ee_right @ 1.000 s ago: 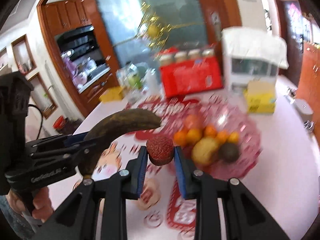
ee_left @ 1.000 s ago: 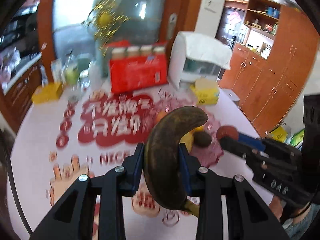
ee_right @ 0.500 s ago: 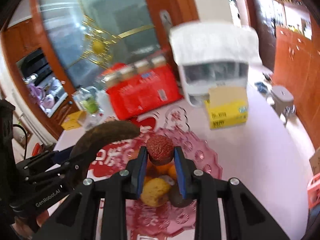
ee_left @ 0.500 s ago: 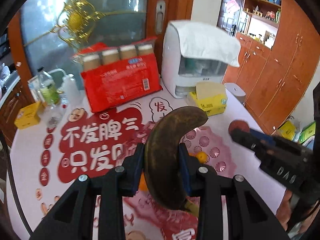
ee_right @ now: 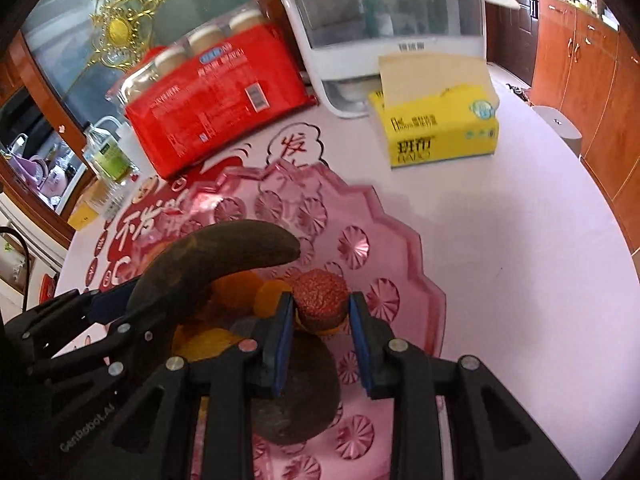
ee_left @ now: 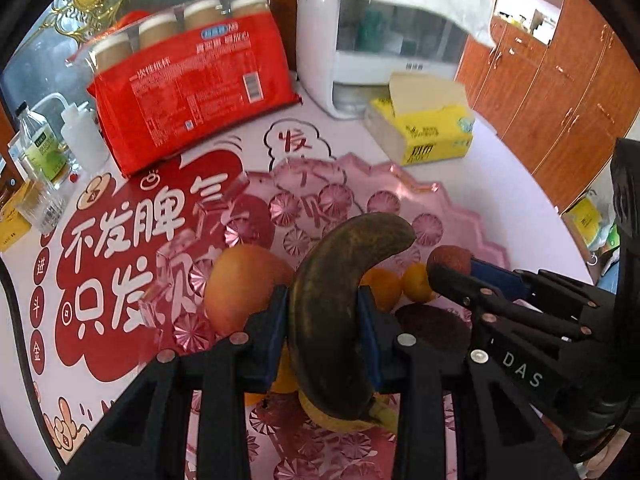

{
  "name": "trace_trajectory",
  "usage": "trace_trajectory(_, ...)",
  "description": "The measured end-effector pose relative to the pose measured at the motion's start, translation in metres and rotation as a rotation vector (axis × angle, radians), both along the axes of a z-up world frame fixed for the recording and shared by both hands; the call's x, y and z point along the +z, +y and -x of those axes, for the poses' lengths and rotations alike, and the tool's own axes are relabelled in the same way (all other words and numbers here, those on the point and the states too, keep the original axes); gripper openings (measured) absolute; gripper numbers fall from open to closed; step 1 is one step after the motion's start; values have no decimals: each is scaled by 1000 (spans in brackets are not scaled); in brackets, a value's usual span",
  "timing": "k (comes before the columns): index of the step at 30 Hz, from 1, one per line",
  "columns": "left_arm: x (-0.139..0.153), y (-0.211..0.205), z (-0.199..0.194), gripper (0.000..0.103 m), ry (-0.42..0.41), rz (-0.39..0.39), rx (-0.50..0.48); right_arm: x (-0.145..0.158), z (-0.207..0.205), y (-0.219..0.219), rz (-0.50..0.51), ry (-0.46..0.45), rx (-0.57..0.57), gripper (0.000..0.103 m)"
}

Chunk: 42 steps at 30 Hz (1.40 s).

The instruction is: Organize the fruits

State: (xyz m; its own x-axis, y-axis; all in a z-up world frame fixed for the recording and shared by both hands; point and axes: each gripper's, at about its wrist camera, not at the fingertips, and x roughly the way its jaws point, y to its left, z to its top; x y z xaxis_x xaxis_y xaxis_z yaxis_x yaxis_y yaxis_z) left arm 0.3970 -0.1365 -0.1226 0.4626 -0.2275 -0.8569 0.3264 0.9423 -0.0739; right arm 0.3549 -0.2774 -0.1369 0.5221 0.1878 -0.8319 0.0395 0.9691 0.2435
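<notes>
My left gripper point(ee_left: 324, 320) is shut on a dark, overripe banana point(ee_left: 340, 300) and holds it over the pink glass fruit plate point(ee_left: 400, 192). My right gripper point(ee_right: 322, 320) is shut on a red lychee point(ee_right: 322, 300), also above the plate point(ee_right: 400, 264). In the plate lie a large orange fruit point(ee_left: 240, 284), small oranges point(ee_left: 416, 284) and a dark brown round fruit point(ee_right: 304, 396). The right gripper with the lychee point(ee_left: 448, 260) shows in the left wrist view; the left gripper's banana point(ee_right: 208, 264) shows in the right wrist view.
Behind the plate stand a red pack of paper cups point(ee_left: 188, 92), a white appliance point(ee_left: 380, 40) under a cloth and a yellow tissue box point(ee_left: 428, 128). Bottles point(ee_left: 40, 148) stand at the far left. The table has a pale cover with a red printed mat point(ee_left: 132, 248).
Both grippers have moved forward and down over the pink plate, each still holding its fruit. The plate and the items behind it now look much closer.
</notes>
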Motion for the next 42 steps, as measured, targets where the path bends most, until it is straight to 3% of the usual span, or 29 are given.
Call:
trace_trajectory(3, 3, 0, 4, 40, -29, 2, -7, -2, -1, -1, 0, -8, 2, 31)
trace_trajectory(4, 5, 0, 4, 54, -29, 1, -10, -2, -1, 0, 6, -3, 3, 34)
trace_trajectory(8, 11, 4, 7, 86, -51, -24, 19, -9, -3, -2, 4, 23, -4, 37)
trace_trajectory(10, 14, 9, 8, 92, -53, -10, 29, -10, -1, -5, -10, 27, -9, 38)
trace_trajectory(24, 41, 26, 40, 97, -58, -59, 61, 21, 26, 9, 11, -26, 18, 44)
trace_trajectory(34, 89, 54, 97, 103, -125, -21, 90, 64, 83, 30, 19, -111, 55, 46)
trace_trajectory(42, 108, 83, 153, 103, -172, 27, 151, 83, 135, 50, 20, -163, 85, 48)
